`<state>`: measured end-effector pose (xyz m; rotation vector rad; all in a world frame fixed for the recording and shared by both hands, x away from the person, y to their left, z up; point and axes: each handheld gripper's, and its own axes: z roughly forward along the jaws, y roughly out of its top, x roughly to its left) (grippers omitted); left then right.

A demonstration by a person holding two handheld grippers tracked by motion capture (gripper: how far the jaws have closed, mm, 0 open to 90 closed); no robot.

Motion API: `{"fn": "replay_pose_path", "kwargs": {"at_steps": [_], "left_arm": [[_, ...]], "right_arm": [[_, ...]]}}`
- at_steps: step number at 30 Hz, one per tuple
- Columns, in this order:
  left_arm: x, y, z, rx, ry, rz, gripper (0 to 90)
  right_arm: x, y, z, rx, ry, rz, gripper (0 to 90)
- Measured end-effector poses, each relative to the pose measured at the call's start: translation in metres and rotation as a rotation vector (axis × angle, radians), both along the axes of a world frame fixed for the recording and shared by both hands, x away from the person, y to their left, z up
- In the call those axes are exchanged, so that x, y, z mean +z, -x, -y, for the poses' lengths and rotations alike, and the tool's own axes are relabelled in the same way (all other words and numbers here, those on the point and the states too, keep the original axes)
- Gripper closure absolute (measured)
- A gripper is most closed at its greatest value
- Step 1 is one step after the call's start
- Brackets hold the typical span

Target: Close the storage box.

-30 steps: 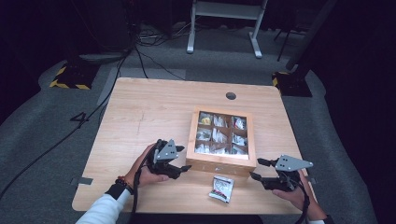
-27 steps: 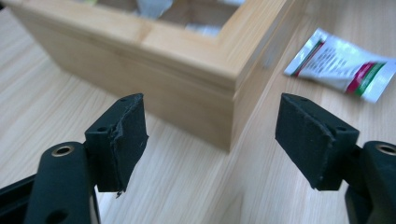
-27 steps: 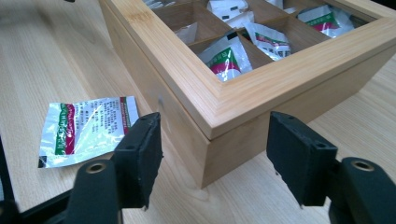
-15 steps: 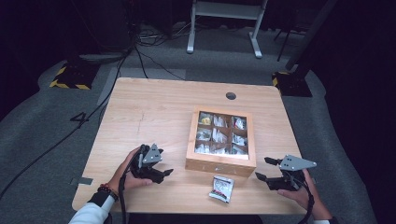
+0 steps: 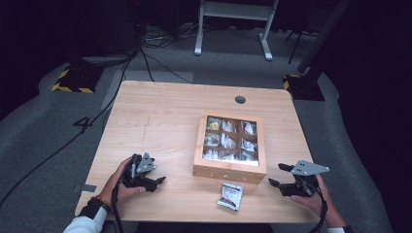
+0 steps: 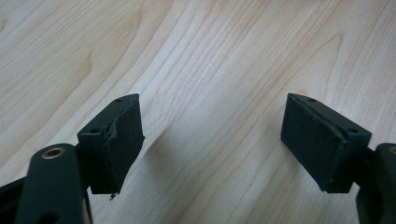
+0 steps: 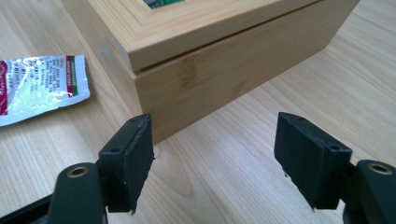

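Lower left: left gripper (image 5: 156, 181) on the bench (image 5: 160, 116), jaws spread, just closing a bit, nothing between. Centre: wooden box (image 5: 230, 145), lid shut; sachet (image 5: 230, 196) below it. Lower right: right gripper (image 5: 276, 175), jaws wide apart, empty.

Grey carpet floor (image 5: 43, 126), dark room, white stand (image 5: 233, 19), floor cables (image 5: 155, 58).

One wooden tea box (image 5: 229, 171) stands on the one wooden table (image 5: 160, 121), its windowed lid showing nine compartments in three rows of three, with packets inside that are too small to count. One foil sachet (image 5: 230, 195) lies loose on the tabletop. Two hand-held grippers are there, a left gripper (image 5: 154, 181) and a right gripper (image 5: 280, 175).
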<state>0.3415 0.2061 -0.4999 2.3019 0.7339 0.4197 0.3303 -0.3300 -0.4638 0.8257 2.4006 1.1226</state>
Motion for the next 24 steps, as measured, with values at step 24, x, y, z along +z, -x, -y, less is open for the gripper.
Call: {"fn": "replay_pose_path", "kwargs": {"at_steps": [24], "left_arm": [[-0.005,0.0,-0.015,0.081,0.077,-0.075,21.1]], "right_arm": [[-0.029,0.005,0.03,-0.079,0.035,-0.081,27.3]]}}
